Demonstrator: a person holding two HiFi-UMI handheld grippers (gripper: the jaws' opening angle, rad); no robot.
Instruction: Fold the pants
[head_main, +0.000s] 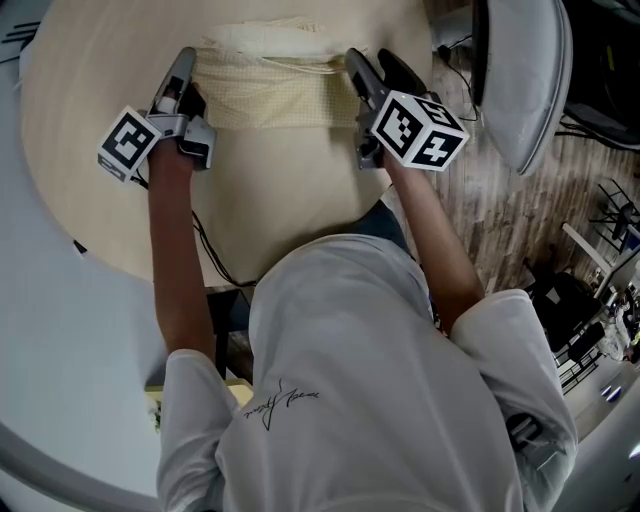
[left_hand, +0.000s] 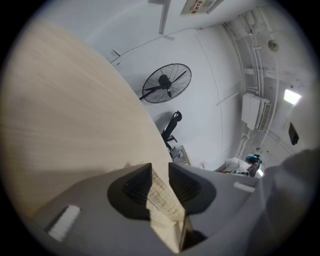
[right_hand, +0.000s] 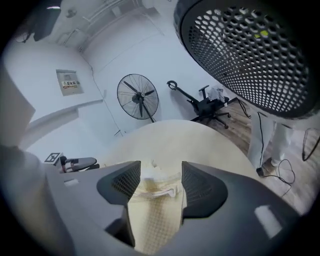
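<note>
on the table (head_main: 290, 190) the pants (head_main: 275, 100) lie folded. my right gripper (right_hand: 161, 172) gapes wide, my left gripper (left_hand: 160, 172) sits loose, cloth between both. if a jaw snags as i pull away, the fold may drag open.

Open tabletop (head_main: 90, 200) flanks pants (head_main: 275, 95); chair (head_main: 520, 80) crowds right.

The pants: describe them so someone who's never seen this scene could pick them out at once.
Look at the round, light-wood table in front of the person. On its far side, a folded band of cloth stretches between the left gripper and the right gripper. Those are the pants: pale yellow with a fine check, the only fabric on the table.
</note>
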